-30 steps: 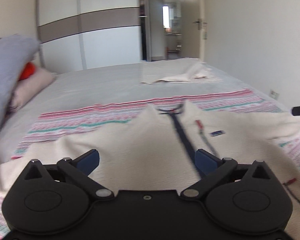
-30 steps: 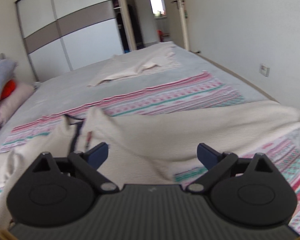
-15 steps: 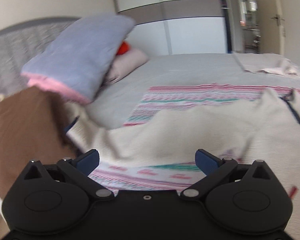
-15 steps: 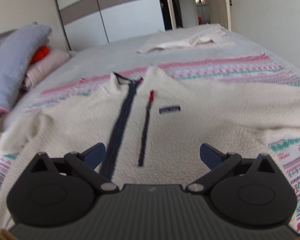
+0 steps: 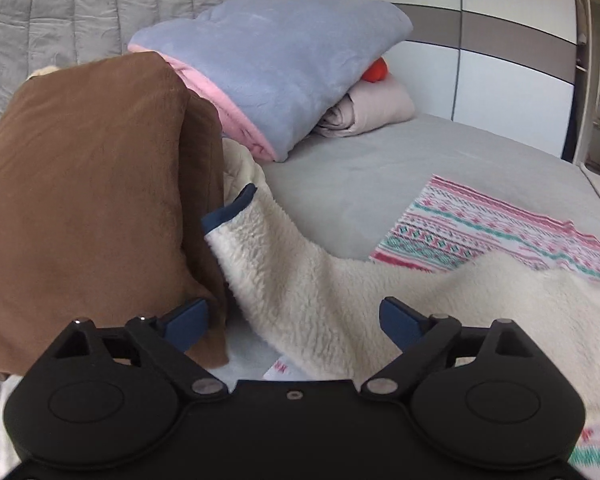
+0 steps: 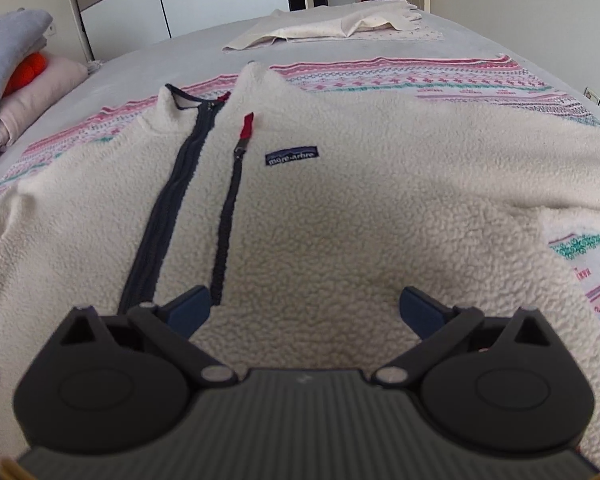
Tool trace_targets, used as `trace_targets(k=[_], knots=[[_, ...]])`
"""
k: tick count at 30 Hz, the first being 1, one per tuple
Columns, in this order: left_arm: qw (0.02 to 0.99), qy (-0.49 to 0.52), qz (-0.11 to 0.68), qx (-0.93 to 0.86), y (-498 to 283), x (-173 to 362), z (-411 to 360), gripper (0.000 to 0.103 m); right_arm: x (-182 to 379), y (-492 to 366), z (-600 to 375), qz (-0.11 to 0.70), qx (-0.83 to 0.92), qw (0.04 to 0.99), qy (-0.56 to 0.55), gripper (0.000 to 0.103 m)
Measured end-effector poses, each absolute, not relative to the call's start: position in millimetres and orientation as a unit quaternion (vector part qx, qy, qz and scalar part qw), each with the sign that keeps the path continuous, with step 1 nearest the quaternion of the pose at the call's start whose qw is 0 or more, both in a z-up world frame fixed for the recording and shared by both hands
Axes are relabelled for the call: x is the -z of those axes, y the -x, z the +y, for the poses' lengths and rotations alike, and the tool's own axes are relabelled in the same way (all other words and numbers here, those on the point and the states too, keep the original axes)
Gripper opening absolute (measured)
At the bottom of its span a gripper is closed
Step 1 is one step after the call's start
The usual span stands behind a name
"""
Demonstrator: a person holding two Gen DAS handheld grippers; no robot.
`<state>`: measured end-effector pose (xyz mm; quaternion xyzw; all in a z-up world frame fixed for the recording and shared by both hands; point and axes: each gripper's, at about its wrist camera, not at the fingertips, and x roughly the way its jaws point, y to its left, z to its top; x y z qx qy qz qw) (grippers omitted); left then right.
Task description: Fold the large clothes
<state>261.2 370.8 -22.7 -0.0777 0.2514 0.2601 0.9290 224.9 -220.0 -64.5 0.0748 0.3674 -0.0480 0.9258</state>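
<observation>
— Where does the fleece jacket [image 6: 340,208] lie?
— Flat on the patterned blanket [image 6: 440,76], which is spread across the bed [image 5: 364,168]. Its collar points toward the bed's far edge.
— And its sleeve [image 5: 268,248]?
— It stretches toward the head end of the bed, its cuff [image 5: 230,208] against a pillow [image 5: 88,200] that leans at the headboard [image 5: 60,12].
— What is behind that pillow?
— A folded blanket [image 5: 284,60] resting on a bundle of bedding [image 5: 372,112].
— Anything at the far edge?
— Another garment [image 6: 332,28] lies there, well apart from the jacket, beyond the patterned blanket.
</observation>
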Motion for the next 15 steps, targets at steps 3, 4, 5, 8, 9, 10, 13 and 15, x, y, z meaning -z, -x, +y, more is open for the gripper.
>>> trace_targets(k=[3, 4, 5, 8, 9, 10, 13, 15], knots=[[0.915, 0.044, 0.246, -0.316, -283.7, 31.8, 368.5, 0.055, 67.1, -229.5, -211.9, 0.367, 0.048, 0.928, -0.048, 0.103], [0.907, 0.038, 0.251, -0.337, -290.2, 35.0, 368.5, 0.043, 67.6, -230.4, -209.8, 0.366, 0.047, 0.929, -0.042, 0.103], [0.899, 0.032, 0.252, -0.356, -295.2, 37.4, 368.5, 0.029, 67.6, -231.5, -208.1, 0.366, 0.046, 0.929, -0.037, 0.103], [0.896, 0.014, 0.22, -0.386, -297.0, 31.0, 365.4, 0.008, 66.5, -232.7, -206.9, 0.364, 0.044, 0.93, -0.038, 0.103], [0.904, 0.011, 0.187, -0.385, -291.8, 23.2, 360.7, 0.008, 66.2, -233.1, -207.3, 0.364, 0.044, 0.929, -0.04, 0.103], [0.911, 0.007, 0.148, -0.385, -283.1, 14.9, 354.7, 0.007, 66.0, -233.2, -207.5, 0.364, 0.044, 0.929, -0.04, 0.103], [0.917, 0.011, 0.031, -0.398, -254.5, -11.5, 345.3, 0.007, 64.3, -233.7, -206.6, 0.363, 0.04, 0.93, -0.04, 0.103], [0.913, 0.004, 0.024, -0.408, -254.8, -17.2, 353.2, 0.007, 58.7, -234.2, -200.4, 0.357, 0.03, 0.932, -0.047, 0.103]])
